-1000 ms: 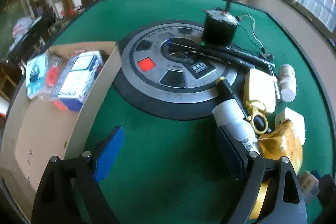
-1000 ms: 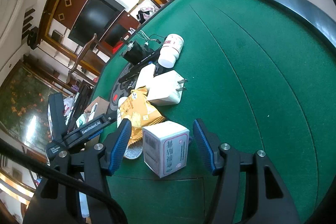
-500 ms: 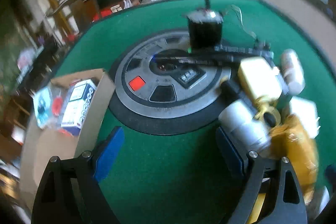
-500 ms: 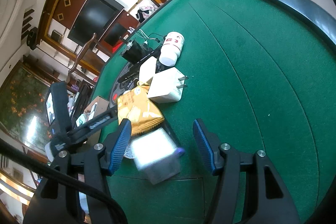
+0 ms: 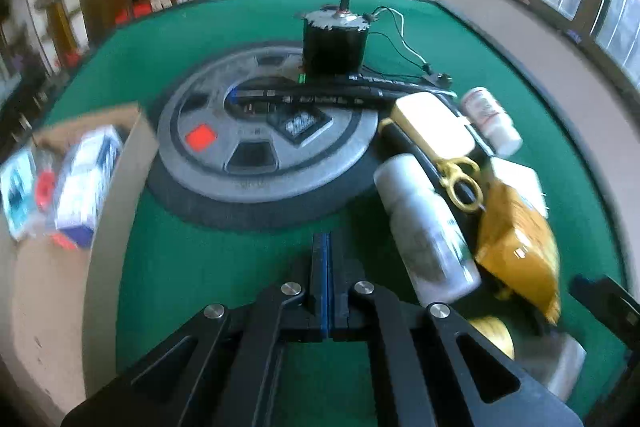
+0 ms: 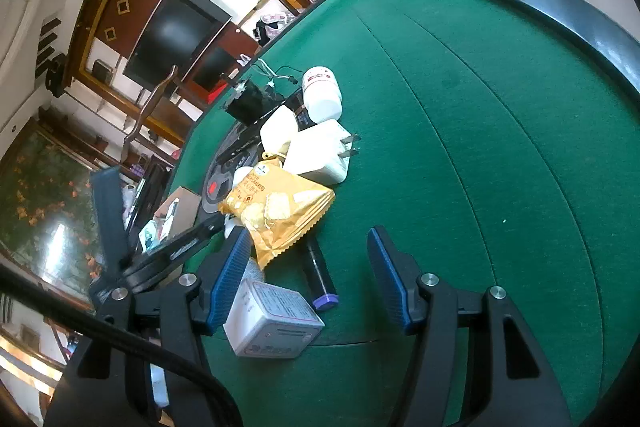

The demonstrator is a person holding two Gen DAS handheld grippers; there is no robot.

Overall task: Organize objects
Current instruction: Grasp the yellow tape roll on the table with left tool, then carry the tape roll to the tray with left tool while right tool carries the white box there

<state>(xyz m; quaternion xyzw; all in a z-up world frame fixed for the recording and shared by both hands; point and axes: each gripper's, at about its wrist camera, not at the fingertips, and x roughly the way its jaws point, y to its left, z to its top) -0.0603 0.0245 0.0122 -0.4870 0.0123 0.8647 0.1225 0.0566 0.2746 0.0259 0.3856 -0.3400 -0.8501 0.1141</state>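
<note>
Left tongs [image 5: 325, 247] had just clenched shut on nothing, above green felt [image 5: 192, 259]. Right tongs [image 6: 308, 259] stood released; white box [image 6: 272, 323] lay tipped against its left finger [image 6: 230, 275]. Carton [image 5: 60, 267] sat at the table's left.

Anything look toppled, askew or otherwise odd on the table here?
Yes. The small white box lies tipped on its side beside the right gripper, whose jaws stand open. The left gripper has just snapped shut on nothing.
</note>
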